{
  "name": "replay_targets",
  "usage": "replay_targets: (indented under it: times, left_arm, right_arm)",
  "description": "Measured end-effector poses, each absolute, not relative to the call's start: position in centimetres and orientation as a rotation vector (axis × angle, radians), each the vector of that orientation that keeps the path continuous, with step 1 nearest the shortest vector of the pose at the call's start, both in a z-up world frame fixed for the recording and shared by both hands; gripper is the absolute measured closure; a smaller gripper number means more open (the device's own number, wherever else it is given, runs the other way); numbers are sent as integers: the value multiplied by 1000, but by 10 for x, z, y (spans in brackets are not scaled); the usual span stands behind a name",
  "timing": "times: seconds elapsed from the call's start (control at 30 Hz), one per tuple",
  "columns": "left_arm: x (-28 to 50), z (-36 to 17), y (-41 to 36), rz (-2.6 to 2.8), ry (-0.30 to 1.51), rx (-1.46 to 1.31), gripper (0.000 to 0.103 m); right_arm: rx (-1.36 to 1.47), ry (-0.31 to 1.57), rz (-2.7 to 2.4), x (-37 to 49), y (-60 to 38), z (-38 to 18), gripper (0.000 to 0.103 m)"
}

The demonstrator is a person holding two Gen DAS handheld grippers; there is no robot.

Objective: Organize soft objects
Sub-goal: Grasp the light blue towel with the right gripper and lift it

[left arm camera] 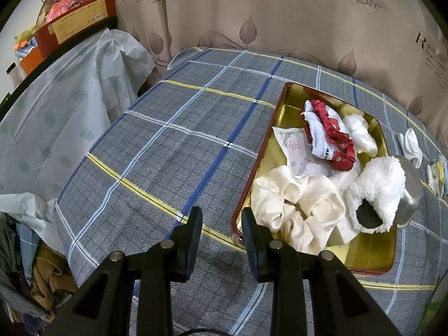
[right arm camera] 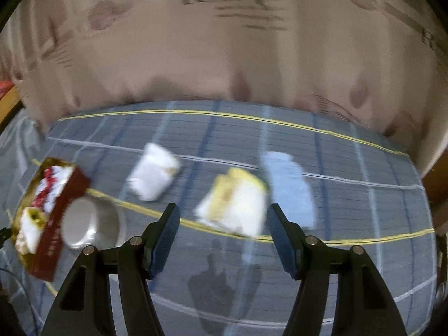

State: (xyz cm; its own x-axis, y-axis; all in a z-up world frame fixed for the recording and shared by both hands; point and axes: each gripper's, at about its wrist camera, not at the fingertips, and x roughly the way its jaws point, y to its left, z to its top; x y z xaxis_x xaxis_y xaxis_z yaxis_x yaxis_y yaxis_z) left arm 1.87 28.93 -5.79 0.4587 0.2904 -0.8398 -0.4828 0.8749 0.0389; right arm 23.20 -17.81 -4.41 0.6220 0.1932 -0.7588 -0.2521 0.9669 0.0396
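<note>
A gold tin tray [left arm camera: 372, 254] with a red rim lies on the plaid cloth. It holds a cream scrunchie [left arm camera: 296, 204], a red and white scrunchie [left arm camera: 330, 137], a fluffy white scrunchie [left arm camera: 378, 190] and a small white one [left arm camera: 361, 131]. My left gripper [left arm camera: 222, 224] is open and empty, at the tray's near left corner. In the blurred right wrist view my right gripper [right arm camera: 222, 218] is open and empty, just before a yellow and white folded cloth [right arm camera: 235, 201]. A white cloth [right arm camera: 154, 170] and a pale blue cloth [right arm camera: 291, 184] lie beside it. The tray [right arm camera: 56, 224] shows at left.
A metal cup [left arm camera: 410, 193] stands against the tray's right side; it also shows in the right wrist view [right arm camera: 89, 221]. A beige printed curtain [left arm camera: 280, 22] hangs behind the table. A plastic-covered pile with an orange box [left arm camera: 75, 25] stands at left.
</note>
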Motion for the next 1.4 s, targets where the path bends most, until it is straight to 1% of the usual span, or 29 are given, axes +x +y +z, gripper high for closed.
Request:
replay_targets:
  times: [0.17, 0.33, 0.57, 0.77, 0.83, 0.87, 0.93, 1.07, 1.4]
  left_arm:
    - [18, -56, 293, 475, 967, -241, 74]
    - [19, -55, 291, 464, 953, -236, 74]
    - [21, -51, 282, 443, 931, -188, 74]
    - [21, -48, 279, 414, 909, -202, 73]
    - [22, -49, 277, 407, 912, -202, 64]
    - [22, -49, 277, 406, 913, -199, 63]
    - [24, -49, 275, 409, 919, -180, 63]
    - [22, -42, 273, 411, 900, -176, 63]
    - [28, -32, 263, 364, 917, -251, 63]
  right_arm:
    - [-103, 890, 198, 249, -202, -54, 41]
    - [-52, 927, 185, 271, -219, -70, 39]
    - [-25, 961, 178, 299, -223, -92, 39]
    - [-47, 976, 154, 313, -224, -112, 40]
    - [-55, 975, 154, 316, -225, -118, 41]
    - [-54, 978, 160, 318, -226, -121, 42]
    - [-53, 989, 179, 320, -227, -129, 50]
    - [-69, 958, 201, 317, -229, -130, 52]
    - [-75, 906, 207, 311, -231, -133, 52]
